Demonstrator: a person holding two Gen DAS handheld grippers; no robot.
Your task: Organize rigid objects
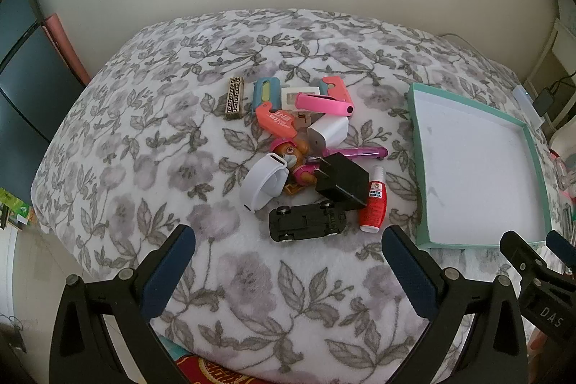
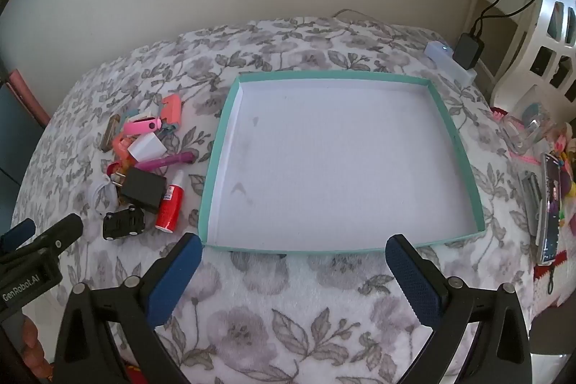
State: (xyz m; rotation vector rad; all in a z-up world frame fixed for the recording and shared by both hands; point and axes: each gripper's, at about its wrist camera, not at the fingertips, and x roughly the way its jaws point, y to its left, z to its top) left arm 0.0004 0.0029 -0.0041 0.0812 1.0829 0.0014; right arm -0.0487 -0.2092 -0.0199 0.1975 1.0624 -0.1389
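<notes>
**Pile untouched, both tongs wide and empty**

Left gripper (image 1: 288, 258) and right gripper (image 2: 293, 261) hover spread, holding nothing. Nearest in the pile left of the shallow teal-rimmed white tray (image 2: 216, 146): black toy car lying on its roof (image 1: 306, 221), light and stiff, pinch across its flanks. Red glue bottle (image 1: 374, 204) is smooth (may roll). Black plug adapter (image 1: 343, 180) behind: grip flat faces.

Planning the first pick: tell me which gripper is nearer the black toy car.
Left. The left gripper hovers just short of the black toy car; the right gripper faces the teal tray, car off to its left.
</notes>
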